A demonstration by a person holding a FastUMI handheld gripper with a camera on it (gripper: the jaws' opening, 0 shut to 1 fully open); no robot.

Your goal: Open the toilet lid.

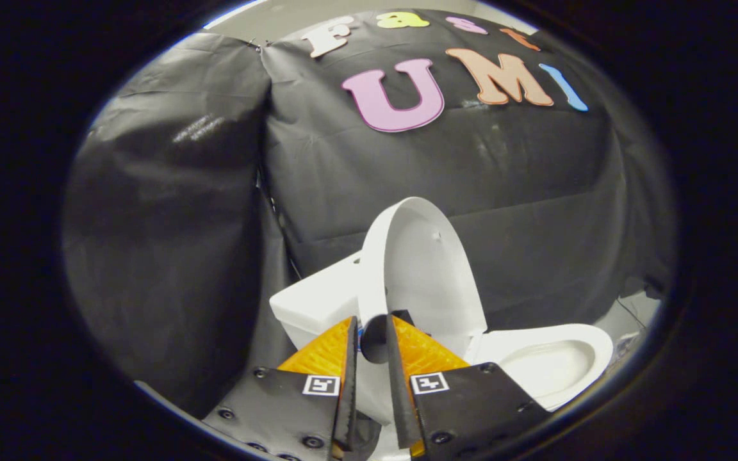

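Lid [417, 269] stands raised near upright over the toilet bowl [551, 362], its edge with a dark knob pinched between the gripper's [374, 333] 2 fingers, so opening looks nearly done, release remaining.

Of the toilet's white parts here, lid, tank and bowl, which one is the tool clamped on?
The raised white plastic lid. The tool pinches its edge between both fingers, while the white tank sits behind and the open white bowl lies beside it.

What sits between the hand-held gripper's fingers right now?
In the gripper view, the raised toilet lid's rim edge sits between the hand-held gripper's fingers, which appear shut on it.
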